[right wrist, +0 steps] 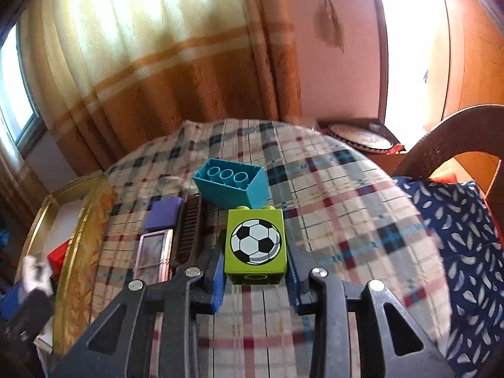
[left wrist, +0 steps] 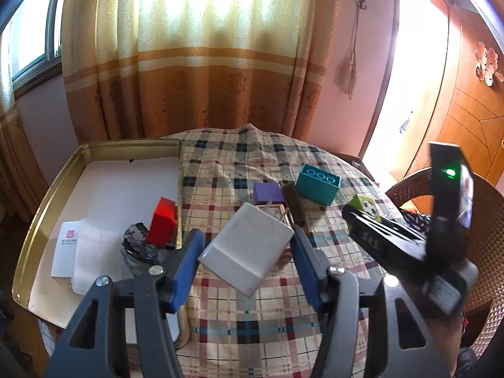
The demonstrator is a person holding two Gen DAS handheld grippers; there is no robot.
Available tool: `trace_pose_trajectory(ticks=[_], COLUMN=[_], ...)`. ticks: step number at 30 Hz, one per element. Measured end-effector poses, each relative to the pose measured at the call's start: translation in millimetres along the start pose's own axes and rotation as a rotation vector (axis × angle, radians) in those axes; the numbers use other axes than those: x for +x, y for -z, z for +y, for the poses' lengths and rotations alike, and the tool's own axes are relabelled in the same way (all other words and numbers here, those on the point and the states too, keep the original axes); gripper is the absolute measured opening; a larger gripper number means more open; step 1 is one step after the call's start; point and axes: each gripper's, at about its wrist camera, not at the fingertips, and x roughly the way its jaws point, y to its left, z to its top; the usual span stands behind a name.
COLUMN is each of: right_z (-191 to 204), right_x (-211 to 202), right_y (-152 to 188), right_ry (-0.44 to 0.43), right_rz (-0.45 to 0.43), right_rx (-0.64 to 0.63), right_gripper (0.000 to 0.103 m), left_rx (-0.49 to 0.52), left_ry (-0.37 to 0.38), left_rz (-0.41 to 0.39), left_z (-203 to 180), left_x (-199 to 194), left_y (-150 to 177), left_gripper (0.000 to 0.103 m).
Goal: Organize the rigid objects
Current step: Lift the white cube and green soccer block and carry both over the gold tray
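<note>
Blue-padded fingers of the left gripper (left wrist: 247, 252) clamp a white charger (left wrist: 249, 245) from both sides, holding it above a plaid cloth (left wrist: 239, 299) with the gripper pointing forward and slightly down. The charger is tilted, its long axis running near-left to far-right, and its metal prongs point away toward the far side. The right gripper (right wrist: 255, 267) reaches forward from the near edge, and its fingers press on the left and right sides of a green block (right wrist: 255, 245); the block's football face is up toward the camera and its studs point to the far side. Whether the block is lifted or resting on the cloth cannot be told. Just beyond it lies a teal block (right wrist: 231, 186), upside down, long axis left to right. To the left are a purple block (right wrist: 163, 213), a dark comb (right wrist: 189, 226) and a small frame (right wrist: 154, 255). At far left, a gold tray (left wrist: 41, 204) holds a red block (left wrist: 162, 222).
</note>
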Motion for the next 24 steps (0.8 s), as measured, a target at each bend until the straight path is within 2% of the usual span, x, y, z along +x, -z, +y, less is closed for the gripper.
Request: trace_pose_trajectory(ticks=[9,15,24], right_z=[8.9,22.3,63.7], right_x=[-25.9,-39.8,-60.8], right_y=[13.1,14.2,10.3], right_ry=[-0.022,-0.051,-0.14], right_rz=[-0.034,-0.056,-0.106], right_rx=[-0.008,-0.037,-0.108], right_gripper=[0.034,0.034,0.034], left_rx=[0.022,0.007,-0.03], left_ry=[0.016,0.013,-0.059], left_rz=[0.005,-0.014,-0.06], left_z=[-8.3,-0.2,33.6], left_x=[-2.0,-7.8,-20.0], left_y=[7.0,3.0,-7.9], left_gripper=[0.057,0.057,0.057])
